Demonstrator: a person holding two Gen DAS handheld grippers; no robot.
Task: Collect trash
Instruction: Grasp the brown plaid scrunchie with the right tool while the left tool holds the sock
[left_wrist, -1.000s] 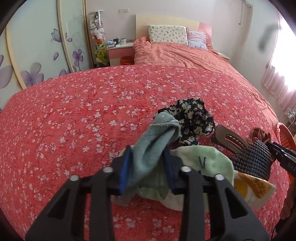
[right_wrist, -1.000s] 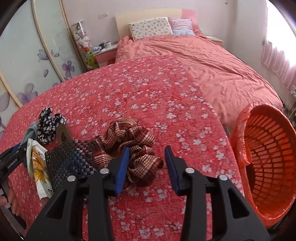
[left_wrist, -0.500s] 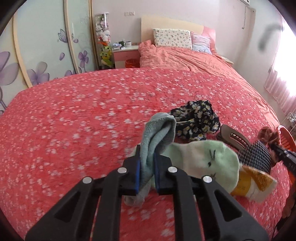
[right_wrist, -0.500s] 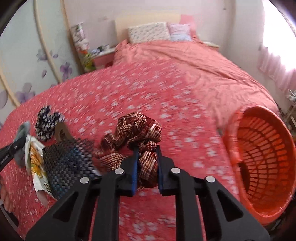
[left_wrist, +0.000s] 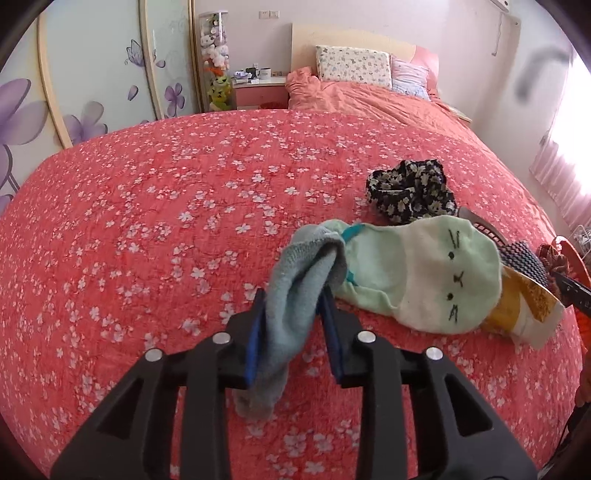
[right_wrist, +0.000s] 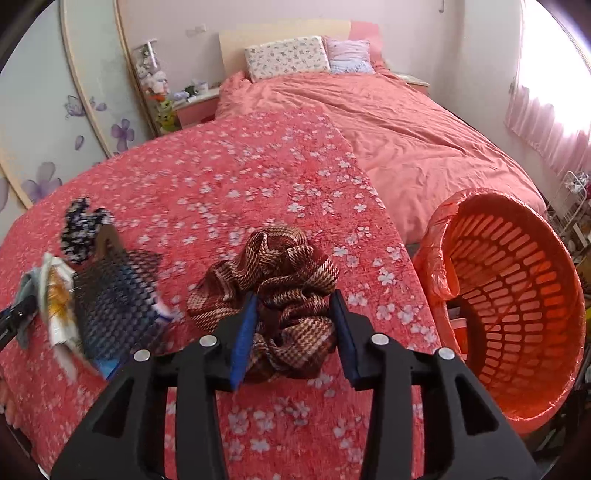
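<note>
My left gripper is shut on a grey-blue sock, which hangs between the jaws above the red flowered bedspread. A pale green cat-face sock lies just right of it. My right gripper holds a brown plaid scrunchie; its jaws stand wider apart around the bunched cloth. An orange mesh basket lined with an orange bag stands tilted at the bed's right edge, right of the right gripper.
A black flowered scrunchie, a yellow-and-white wrapper and a dark woven-pattern packet lie on the bedspread. A brown hair clip lies behind the green sock. Pillows and a nightstand stand at the far end.
The left gripper has lifted the grey sock and shifted left. The right gripper has raised the scrunchie, and its jaws stand wider than half a second ago.
</note>
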